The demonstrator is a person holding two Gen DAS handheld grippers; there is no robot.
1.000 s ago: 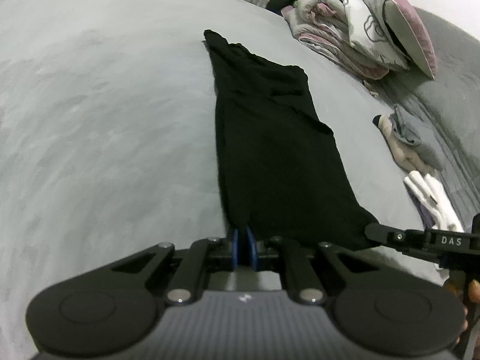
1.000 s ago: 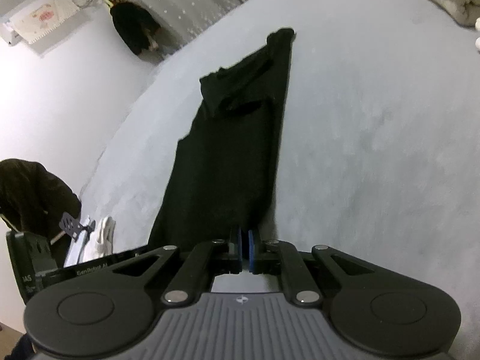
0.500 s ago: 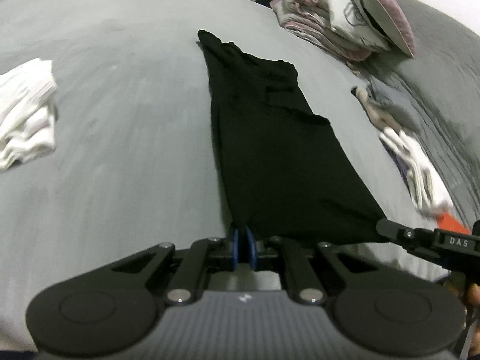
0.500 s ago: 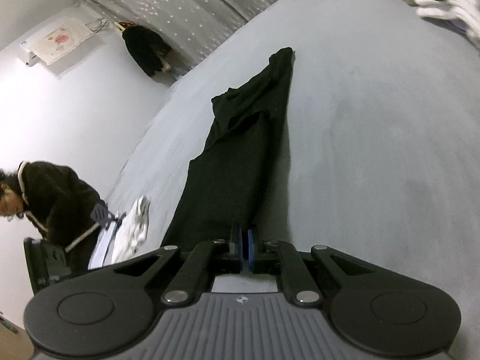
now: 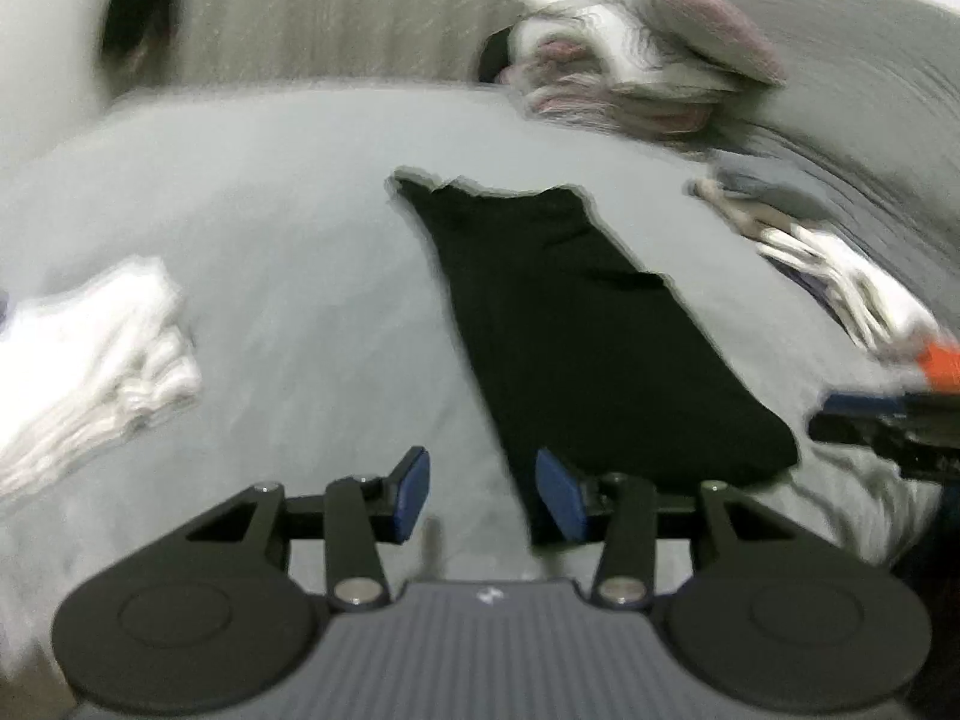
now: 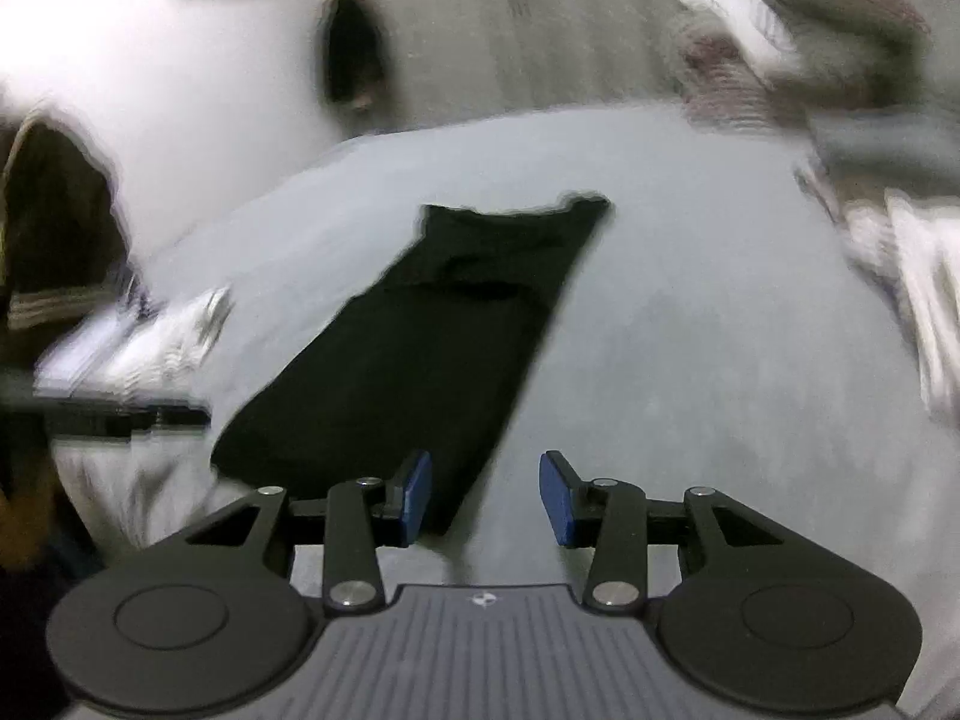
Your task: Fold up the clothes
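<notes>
A long black garment (image 5: 576,330) lies flat on the grey bed, folded into a narrow strip that runs away from me; in the right wrist view the same garment (image 6: 432,336) shows. My left gripper (image 5: 483,495) is open at the strip's near left corner, its right pad over the cloth edge. My right gripper (image 6: 485,495) is open at the near right corner, its left pad by the cloth edge. Nothing is held. Both views are blurred by motion.
A white folded garment (image 5: 90,354) lies on the bed (image 5: 270,210) to the left. More clothes (image 5: 840,276) lie to the right, and pillows (image 5: 642,78) are piled at the far right. A person in dark clothes (image 6: 54,222) stands at the left.
Both grippers were shut on the black garment's near corners; now both have opened and let go. The cameras have tilted up and pulled back.
</notes>
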